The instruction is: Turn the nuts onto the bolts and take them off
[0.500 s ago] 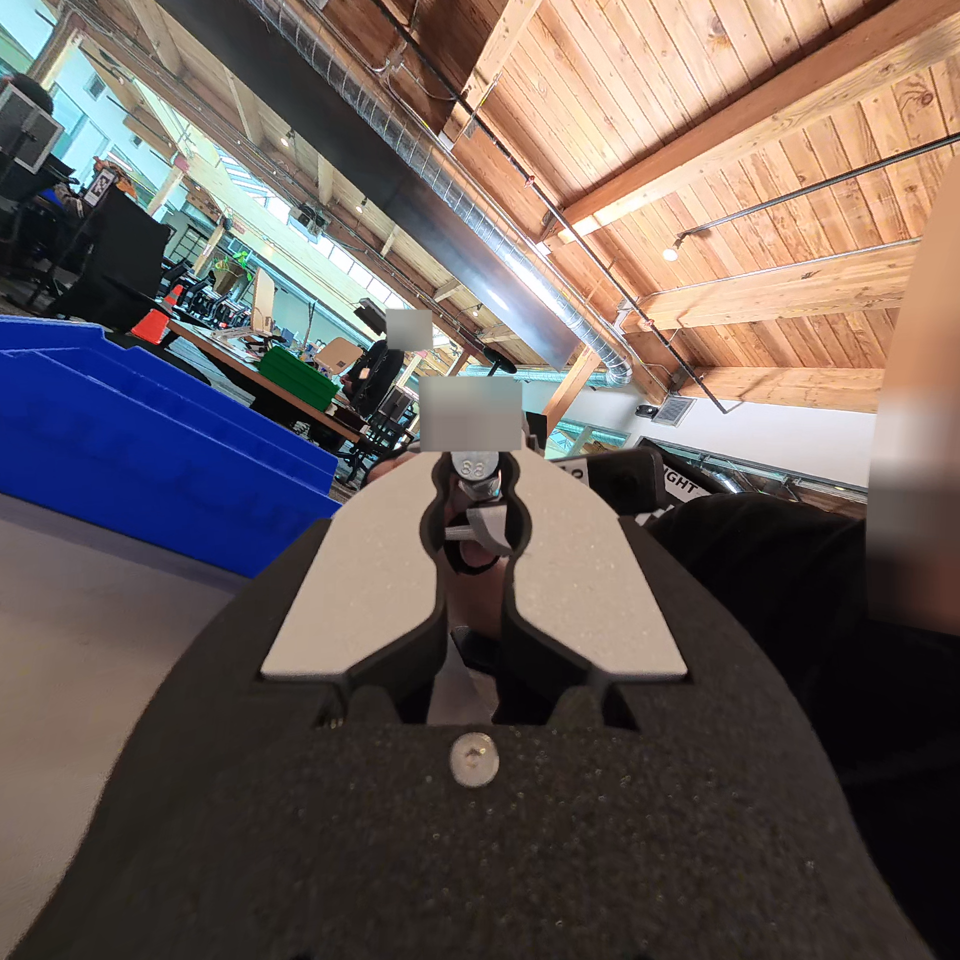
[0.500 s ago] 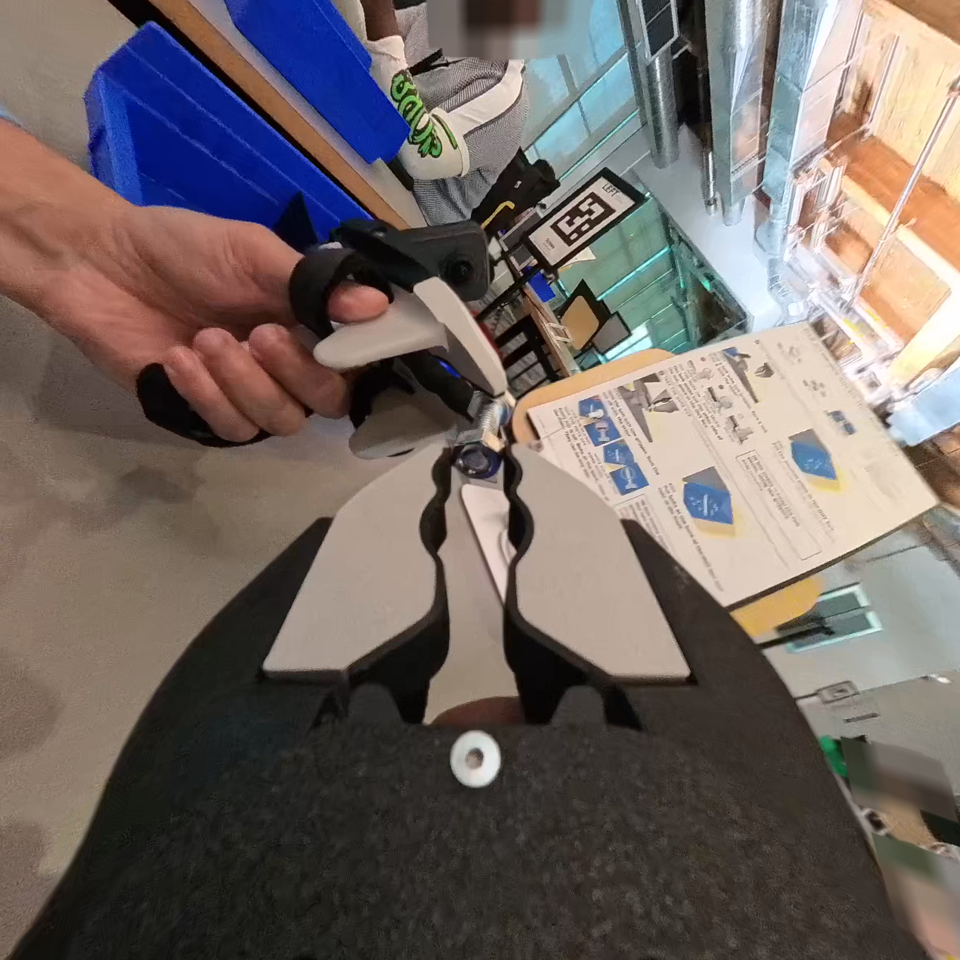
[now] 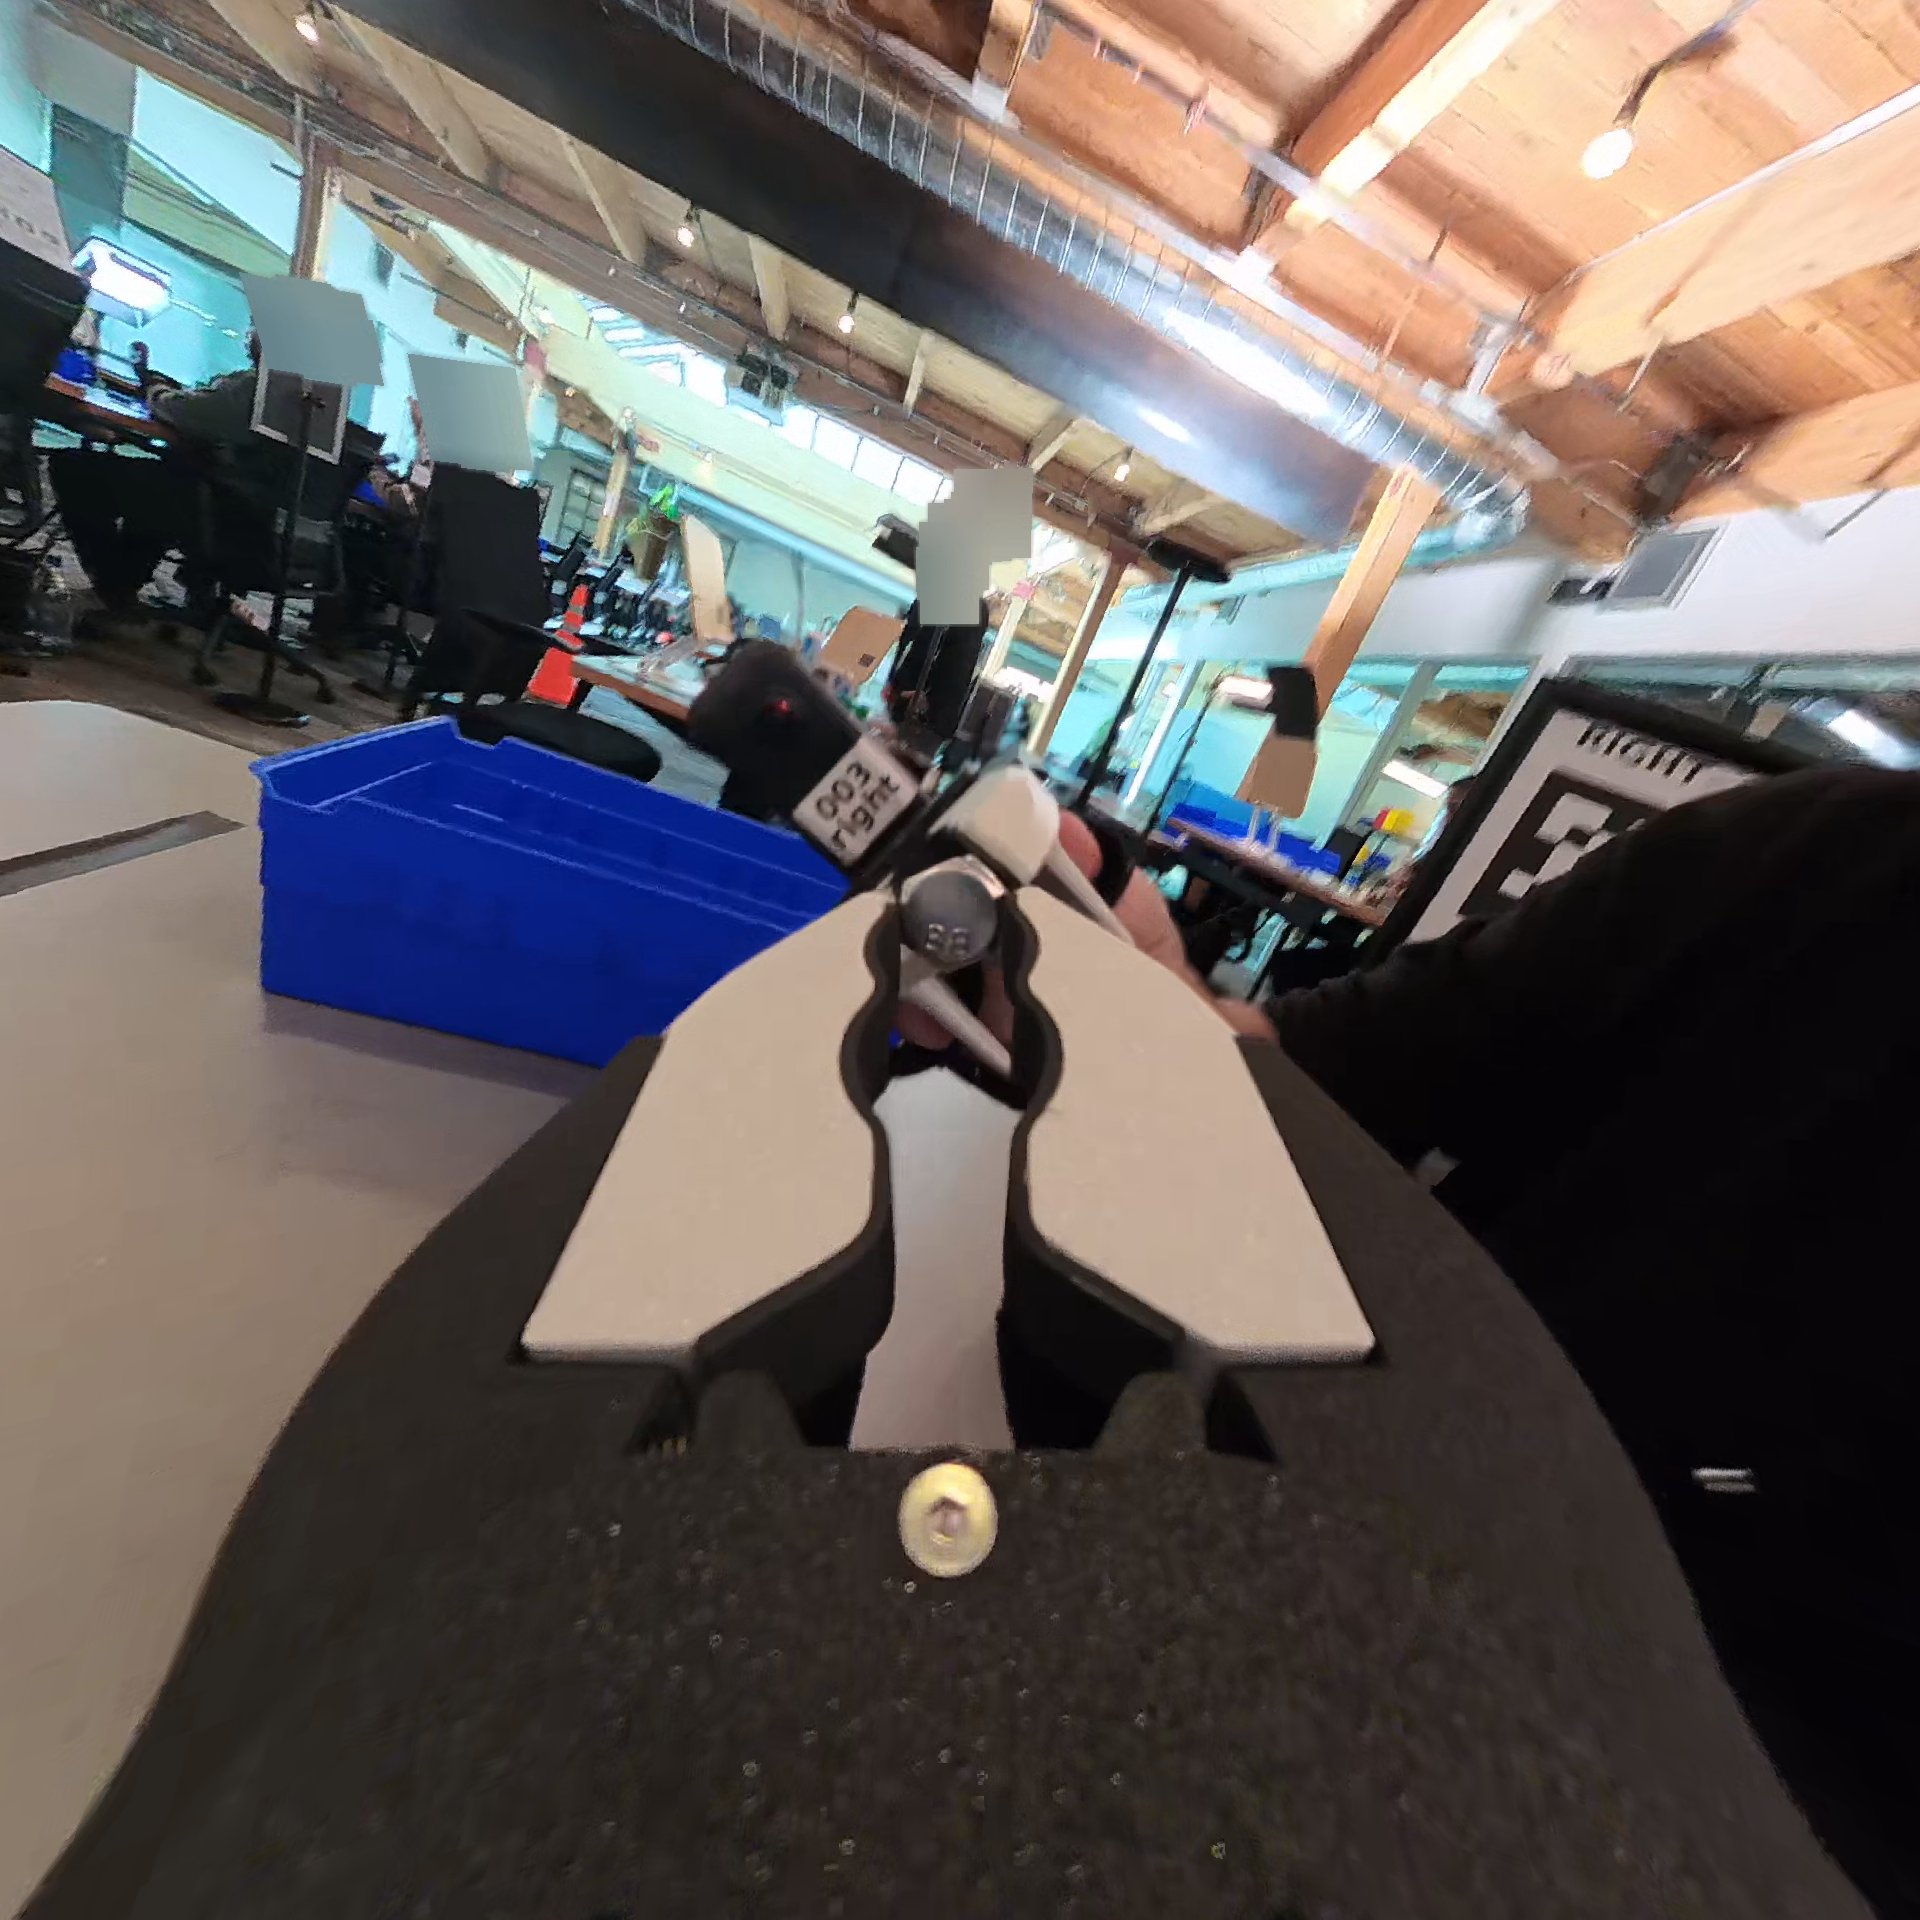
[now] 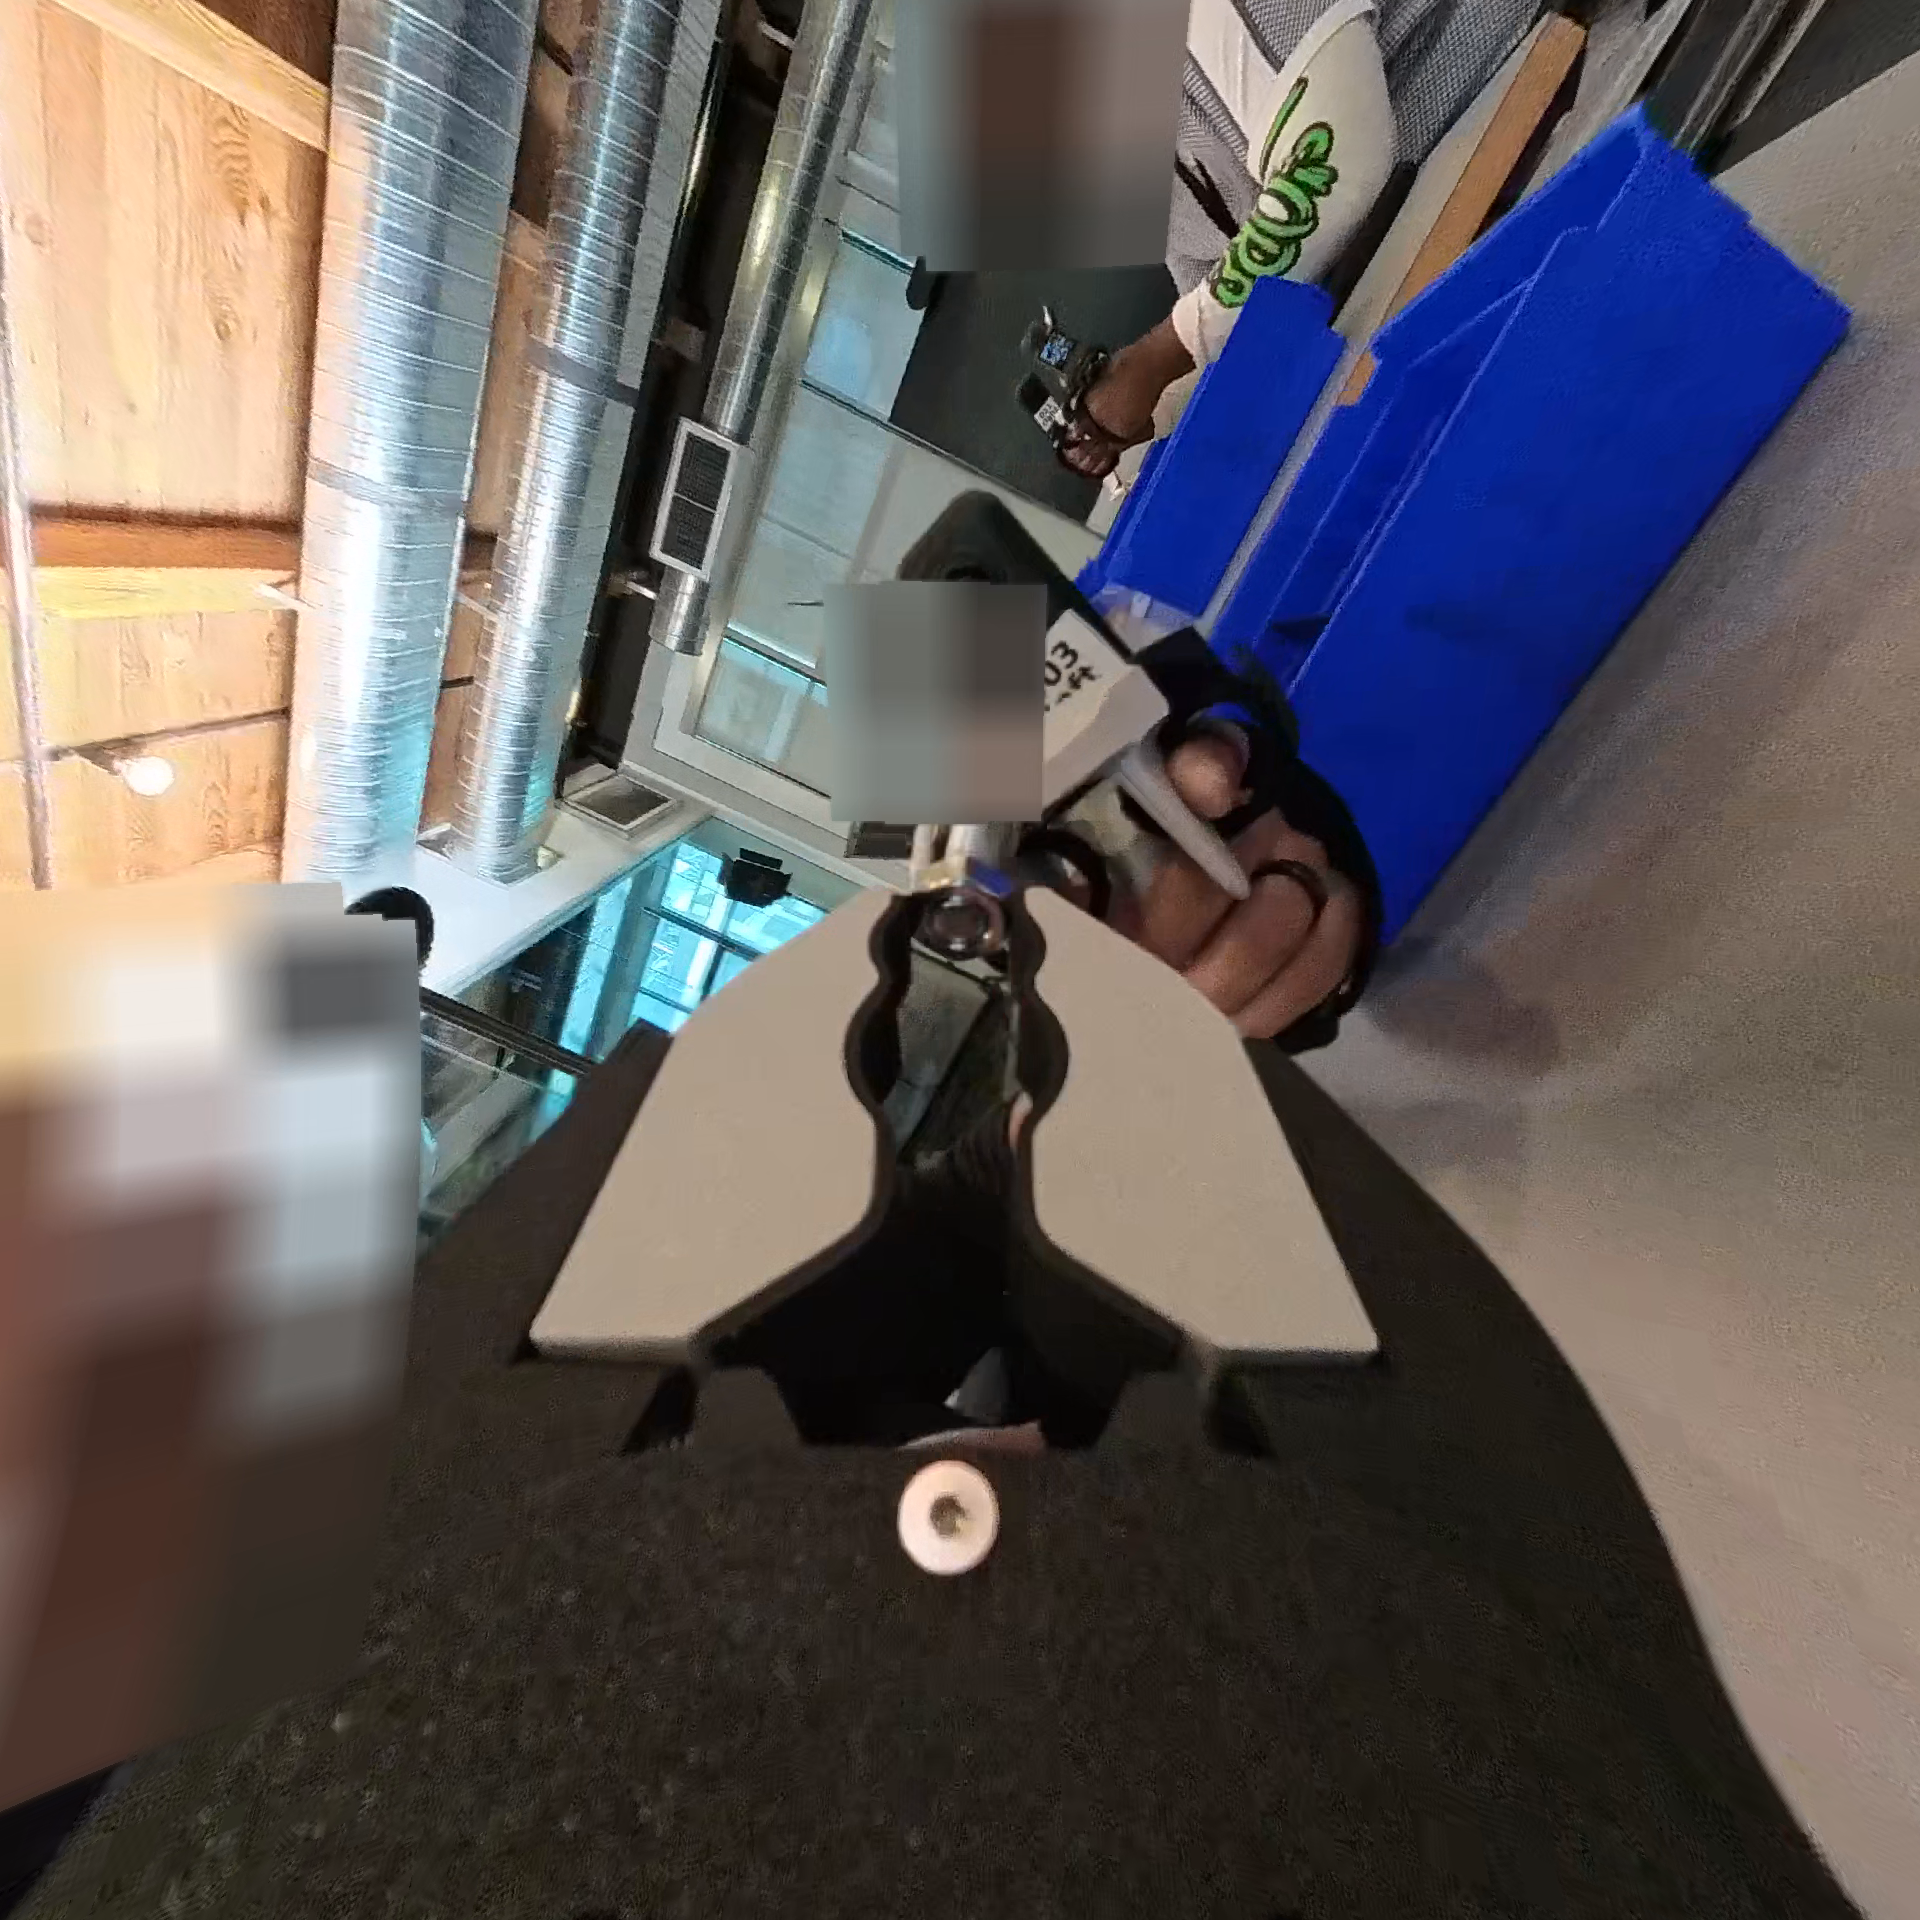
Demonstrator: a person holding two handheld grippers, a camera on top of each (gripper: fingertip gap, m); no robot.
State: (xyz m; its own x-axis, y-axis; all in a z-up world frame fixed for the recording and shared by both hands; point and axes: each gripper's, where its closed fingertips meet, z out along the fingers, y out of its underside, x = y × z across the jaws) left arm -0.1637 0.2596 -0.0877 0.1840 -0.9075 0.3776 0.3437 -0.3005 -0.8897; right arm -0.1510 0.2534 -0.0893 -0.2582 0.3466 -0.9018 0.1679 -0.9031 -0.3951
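In the left wrist view my left gripper (image 3: pixel 951 906) is shut on the round silver head of a bolt (image 3: pixel 951 930), held up above the grey table (image 3: pixel 156 1195). The right gripper (image 3: pixel 1003 821) meets the bolt from the far side, with a hand behind it. In the right wrist view my right gripper (image 4: pixel 961 912) is shut on a shiny nut (image 4: pixel 961 925) at the bolt's end. The bolt's shaft (image 4: pixel 966 854) runs on to the left gripper's fingers (image 4: pixel 1184 821), held by a hand (image 4: pixel 1257 956). The thread is mostly hidden.
A blue plastic bin (image 3: pixel 499 883) stands on the table left of the grippers; it shows with a second bin in the right wrist view (image 4: pixel 1507 520). A black sleeve (image 3: pixel 1610 1039) fills the right side. Chairs, desks and people are far behind. The tips of both grippers are at nearly the same place.
The right wrist view has rolled by a large angle while its jaws stay on the nut. The left gripper has tilted down, so the table and bin now show more.
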